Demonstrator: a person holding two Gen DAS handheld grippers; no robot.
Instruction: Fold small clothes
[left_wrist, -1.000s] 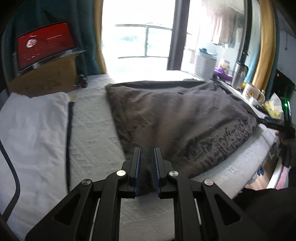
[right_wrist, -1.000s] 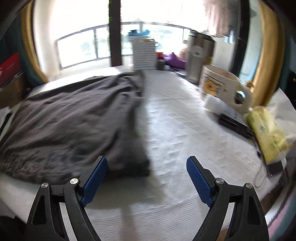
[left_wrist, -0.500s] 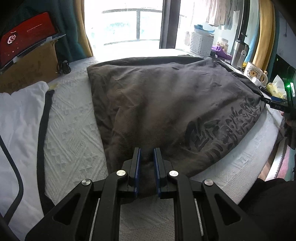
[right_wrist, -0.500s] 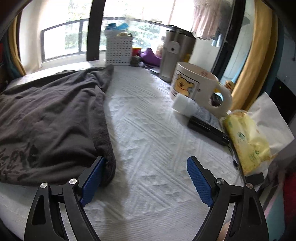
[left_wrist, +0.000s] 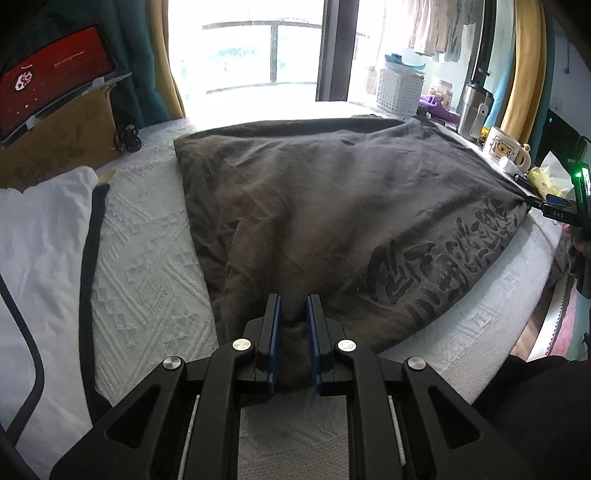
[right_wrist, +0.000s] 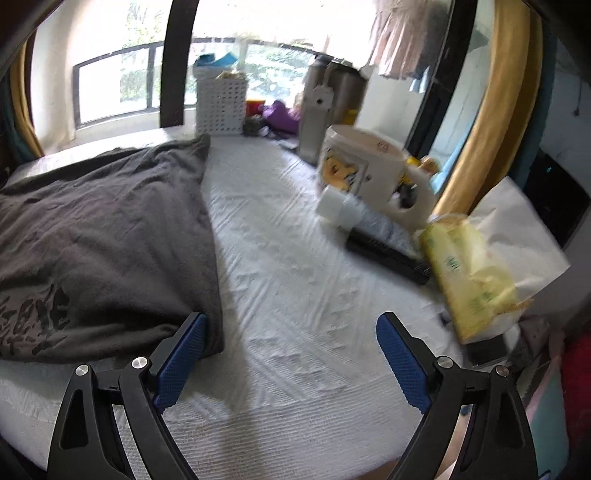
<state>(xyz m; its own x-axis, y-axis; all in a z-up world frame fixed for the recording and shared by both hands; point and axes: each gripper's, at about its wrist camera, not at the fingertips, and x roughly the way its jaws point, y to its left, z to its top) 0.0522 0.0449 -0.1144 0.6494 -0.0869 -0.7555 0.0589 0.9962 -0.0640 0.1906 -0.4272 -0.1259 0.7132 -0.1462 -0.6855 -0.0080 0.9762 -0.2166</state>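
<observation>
Standing beside it, I see a white bedspread (left_wrist: 147, 258) with a raised woven pattern covering the whole work surface. Bright daylight comes through a balcony window (left_wrist: 251, 48) at the far end, with yellow and teal curtains on either side. A white perforated basket (right_wrist: 221, 107) sits by the window, and a cream mug with a bear picture (right_wrist: 364, 170) stands along the right edge, close to a black remote (right_wrist: 388, 256) and a yellow tissue pack (right_wrist: 472, 280). On the left lies a white garment with black trim (left_wrist: 40, 240), and behind it a cardboard box (left_wrist: 62, 140) bears a red screen (left_wrist: 55, 85).

The dark grey garment (left_wrist: 332, 206) lies spread flat in the middle of the bedspread, wrinkled, with a black printed design near its front right corner. Its long axis seems to run from the near edge toward the window, though the fisheye bend makes that hard to judge.

The left gripper (left_wrist: 293, 332) has its blue pads pinched tight on a fold of the garment's near hem. The right gripper (right_wrist: 290, 363) stands with its fingers wide apart over bare bedspread, nothing between them; its left finger (right_wrist: 181, 362) sits just beside the garment's near right corner, and I cannot tell whether it touches the cloth.
</observation>
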